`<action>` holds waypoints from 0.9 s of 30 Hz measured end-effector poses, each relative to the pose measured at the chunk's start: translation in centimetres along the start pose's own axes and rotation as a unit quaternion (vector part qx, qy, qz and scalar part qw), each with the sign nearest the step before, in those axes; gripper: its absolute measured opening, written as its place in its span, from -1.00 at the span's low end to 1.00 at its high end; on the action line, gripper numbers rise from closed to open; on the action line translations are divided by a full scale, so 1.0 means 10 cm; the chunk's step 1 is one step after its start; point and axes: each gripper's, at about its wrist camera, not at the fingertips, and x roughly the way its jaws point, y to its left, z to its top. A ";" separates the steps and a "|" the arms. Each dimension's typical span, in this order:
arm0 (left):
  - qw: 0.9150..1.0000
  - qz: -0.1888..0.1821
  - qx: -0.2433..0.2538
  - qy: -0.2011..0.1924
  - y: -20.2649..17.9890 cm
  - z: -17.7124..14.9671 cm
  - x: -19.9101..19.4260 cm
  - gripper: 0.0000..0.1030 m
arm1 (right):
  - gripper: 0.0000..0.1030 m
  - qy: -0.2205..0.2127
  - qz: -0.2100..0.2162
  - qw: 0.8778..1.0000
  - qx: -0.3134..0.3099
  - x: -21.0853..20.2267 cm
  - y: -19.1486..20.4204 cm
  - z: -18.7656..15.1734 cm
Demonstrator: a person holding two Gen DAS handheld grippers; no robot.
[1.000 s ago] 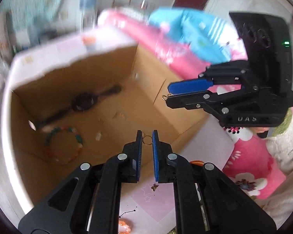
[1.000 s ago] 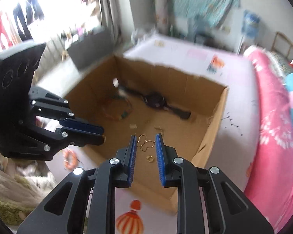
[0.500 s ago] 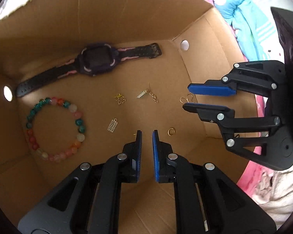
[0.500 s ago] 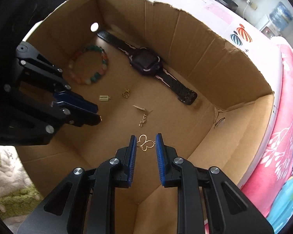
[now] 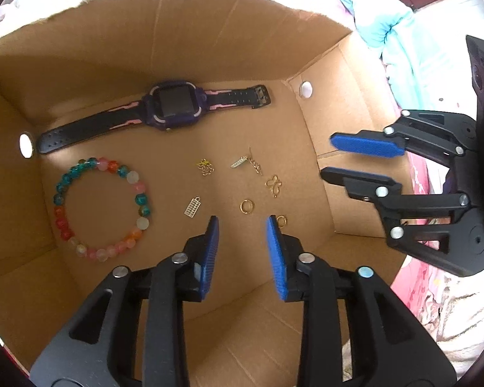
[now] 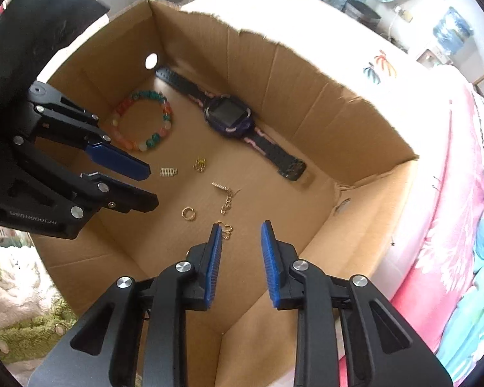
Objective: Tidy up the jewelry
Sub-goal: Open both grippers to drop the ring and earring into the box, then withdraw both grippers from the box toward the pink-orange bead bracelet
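Left wrist view: left gripper [image 5: 242, 222] and right gripper [image 5: 345, 158], at 3 o'clock, are both opening, empty, above cardboard box [image 5: 177, 38]; gold ring [image 5: 247, 206] lies on its floor, bead bracelet [image 5: 101, 208] at 9 o'clock.

Your two wrist cameras looked steeply down into the cardboard box [image 5: 209, 38] from close above, the left beside the right; both shared its floor, with the watch [image 5: 174, 104] and bead bracelet [image 6: 143, 124].

Both grippers' fingers [image 5: 211, 251] opening, gold ring [image 5: 281, 221] and clasp [image 5: 273, 185] dropped.
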 end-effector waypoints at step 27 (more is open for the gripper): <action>0.968 0.108 0.012 -0.225 -0.32 -2.02 -0.83 0.74 | 0.73 -0.239 0.011 0.945 0.223 -0.80 0.97 -1.99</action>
